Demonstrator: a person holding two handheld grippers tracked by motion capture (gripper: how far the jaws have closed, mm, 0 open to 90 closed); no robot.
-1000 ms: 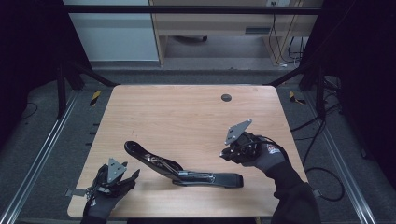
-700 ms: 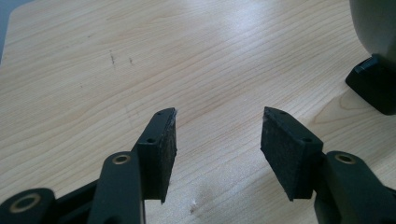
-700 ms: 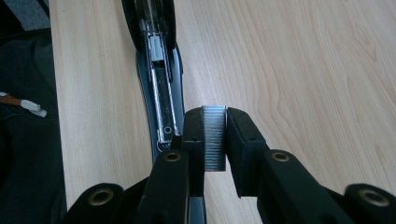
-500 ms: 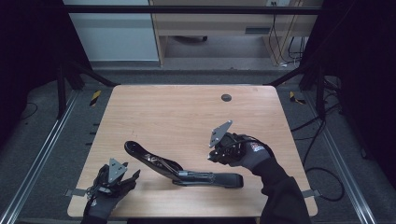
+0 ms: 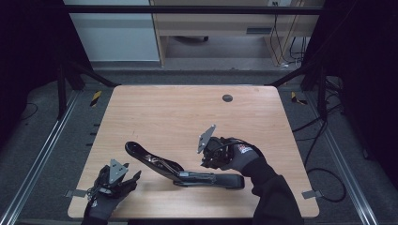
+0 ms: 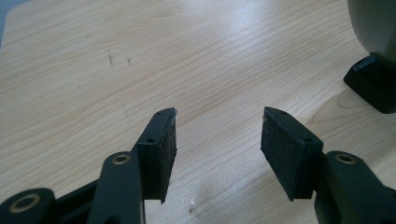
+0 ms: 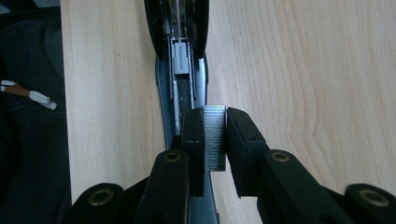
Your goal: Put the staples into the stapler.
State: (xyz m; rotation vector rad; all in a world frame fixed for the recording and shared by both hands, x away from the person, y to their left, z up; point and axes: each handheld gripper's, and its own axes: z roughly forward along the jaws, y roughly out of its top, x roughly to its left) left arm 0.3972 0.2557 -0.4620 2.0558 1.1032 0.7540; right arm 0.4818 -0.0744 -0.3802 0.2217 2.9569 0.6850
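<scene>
My right claw (image 7: 215,135) pinches a strip of staples (image 7: 215,137) just above the open stapler (image 5: 187,169), which lies near the front edge of the surface (image 5: 178,112). I think I should line the strip up with the stapler's long groove and lower it slowly and straight. My left claw (image 6: 217,140) is spread wide, left of the stapler. Behind the stapler there is lots of bare room.

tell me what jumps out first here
A black stapler lies swung open at the near middle of the table. The right tongs hold a silver strip of staples just above its open channel. The left tongs gape open over bare wood at the near left corner.
</scene>
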